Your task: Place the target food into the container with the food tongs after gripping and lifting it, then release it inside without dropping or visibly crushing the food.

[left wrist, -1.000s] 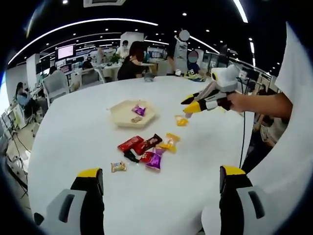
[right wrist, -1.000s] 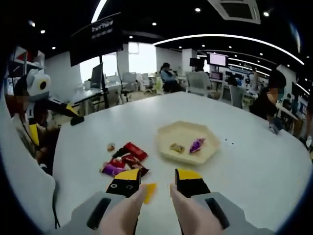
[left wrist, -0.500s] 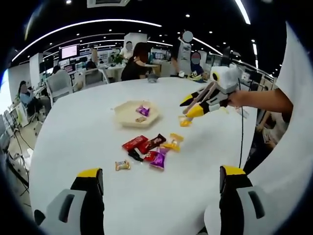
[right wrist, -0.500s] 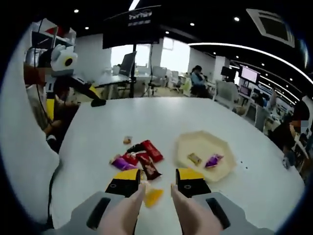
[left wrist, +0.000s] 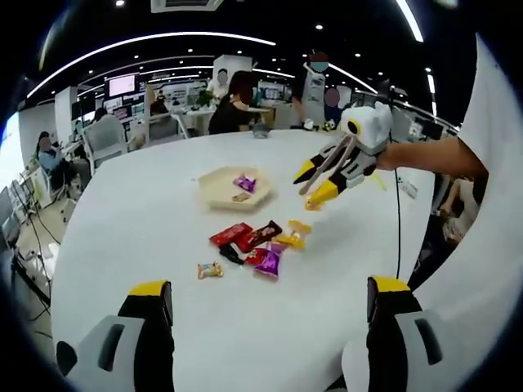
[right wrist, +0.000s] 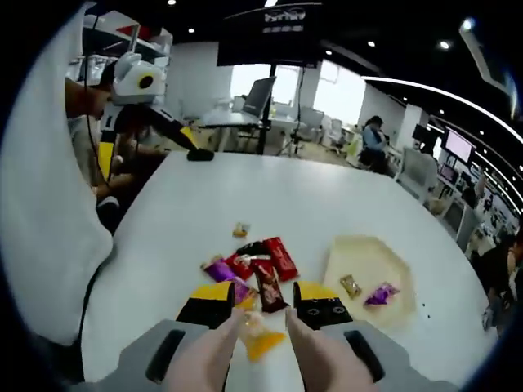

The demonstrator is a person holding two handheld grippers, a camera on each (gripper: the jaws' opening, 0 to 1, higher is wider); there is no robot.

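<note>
My right gripper (right wrist: 265, 302) is shut on beige food tongs (right wrist: 208, 351), whose two arms run forward between its jaws. An orange wrapped candy (right wrist: 261, 339) sits between the tong tips; I cannot tell whether it is off the table. In the left gripper view the right gripper (left wrist: 313, 184) points down at that orange candy (left wrist: 314, 202), with the tongs (left wrist: 335, 159) along it. The cream tray (left wrist: 214, 192) (right wrist: 359, 261) holds a purple candy (right wrist: 380, 294) and a gold one (right wrist: 351, 286). My left gripper (left wrist: 270, 298) is wide open, holding nothing, near the table's edge.
A pile of red, dark, purple and yellow wrapped candies (left wrist: 257, 241) (right wrist: 253, 265) lies on the round white table (left wrist: 122, 212) between the tray and me. A small gold candy (left wrist: 210, 269) lies apart. The person's white sleeve (left wrist: 490, 204) borders the table. People sit at desks behind.
The right gripper view has swung round, so the candy pile now lies straight ahead and the tray to the right. The orange candy has stayed between the tongs. The left gripper stays open.
</note>
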